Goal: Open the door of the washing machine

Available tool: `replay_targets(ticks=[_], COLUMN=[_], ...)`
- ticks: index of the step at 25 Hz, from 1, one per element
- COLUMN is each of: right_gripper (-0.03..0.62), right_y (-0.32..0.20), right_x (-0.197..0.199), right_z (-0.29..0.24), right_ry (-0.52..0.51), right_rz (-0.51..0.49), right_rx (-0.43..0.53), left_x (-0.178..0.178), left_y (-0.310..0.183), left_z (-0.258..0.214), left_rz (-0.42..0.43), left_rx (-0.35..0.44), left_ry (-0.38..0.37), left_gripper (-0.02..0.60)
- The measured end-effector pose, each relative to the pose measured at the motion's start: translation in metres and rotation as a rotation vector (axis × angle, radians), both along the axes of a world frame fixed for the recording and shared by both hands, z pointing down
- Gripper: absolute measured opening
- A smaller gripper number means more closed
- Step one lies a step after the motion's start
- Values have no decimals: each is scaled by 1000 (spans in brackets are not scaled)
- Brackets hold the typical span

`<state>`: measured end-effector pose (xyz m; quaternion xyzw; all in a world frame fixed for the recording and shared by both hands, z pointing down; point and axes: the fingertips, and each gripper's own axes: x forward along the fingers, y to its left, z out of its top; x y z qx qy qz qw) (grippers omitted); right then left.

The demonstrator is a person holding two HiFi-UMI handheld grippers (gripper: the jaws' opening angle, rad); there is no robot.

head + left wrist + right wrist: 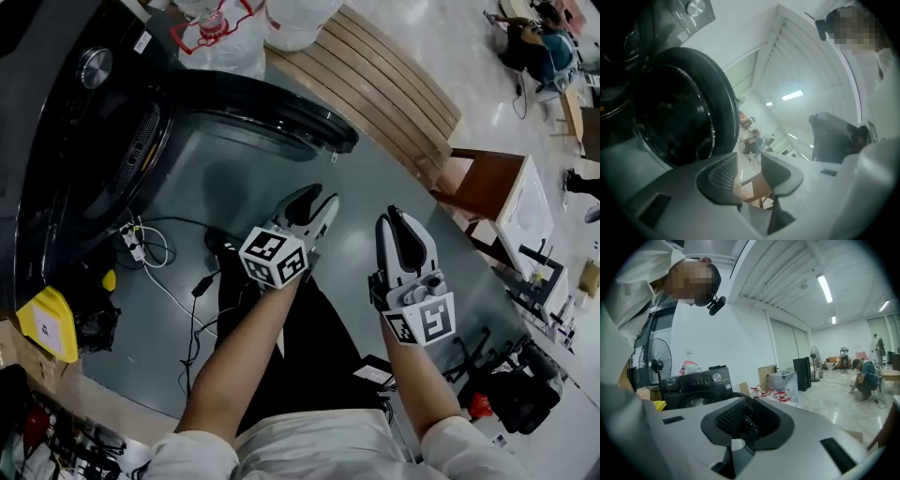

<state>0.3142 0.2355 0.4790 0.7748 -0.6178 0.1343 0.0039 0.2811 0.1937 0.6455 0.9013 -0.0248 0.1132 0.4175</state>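
Observation:
The black washing machine (pixel 66 122) stands at the left of the head view, its round door (pixel 272 112) swung wide open over the grey floor. My left gripper (pixel 319 202) hovers below the door's edge, apart from it, jaws open and empty. In the left gripper view the door (pixel 689 112) fills the left side, beyond the open left gripper (pixel 749 161). My right gripper (pixel 398 230) hangs further right, shut with nothing in it. The right gripper view shows the machine (pixel 696 387) in the distance behind the closed right gripper (pixel 747 416).
A pack of water bottles (pixel 220 33) and a slatted wooden panel (pixel 375 84) lie beyond the door. Cables and a power strip (pixel 141 244) trail on the floor by the machine, near a yellow object (pixel 47 323). A wooden table (pixel 487 187) stands at right.

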Motion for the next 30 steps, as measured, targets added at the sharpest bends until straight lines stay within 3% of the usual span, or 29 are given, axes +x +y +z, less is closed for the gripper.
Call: replay_targets(ticks=[4,6,8,14,16,19,25,30], right_gripper=[72,66,64,64,64,64,60,60], right_y=[-17,-22,-28,-57,-60,-73,-50,-42], right_x=[-12,-23,-41,-90,-104,-101,-119,-158], right_z=[-11,-18,-28,-85,-110,-152,-213,-237], right_ry=[-31,-35,-42,13,70,168,204,127], right_rz=[-62,-92,-140,-309,-362,-403,-396,-387], right_rx=[40,43,45,116,118,152,199,182], left_x=[-55,-84,-120,-218,-246,-278,-357,-405], left_y=[-28,-34,-42,-102,-115,-137,-127,-125], left_z=[-26,-51,-83,-200,-244,-312,-399,-425], left_rz=[-15,13,18,-168,-234,-346,-506,-536], left_rx=[74,111,178,564,671,810,917,941], left_ry=[23,54,54,-91,-154,-180,-173,-119], left_gripper=[112,40,17,14,12,11,11,12])
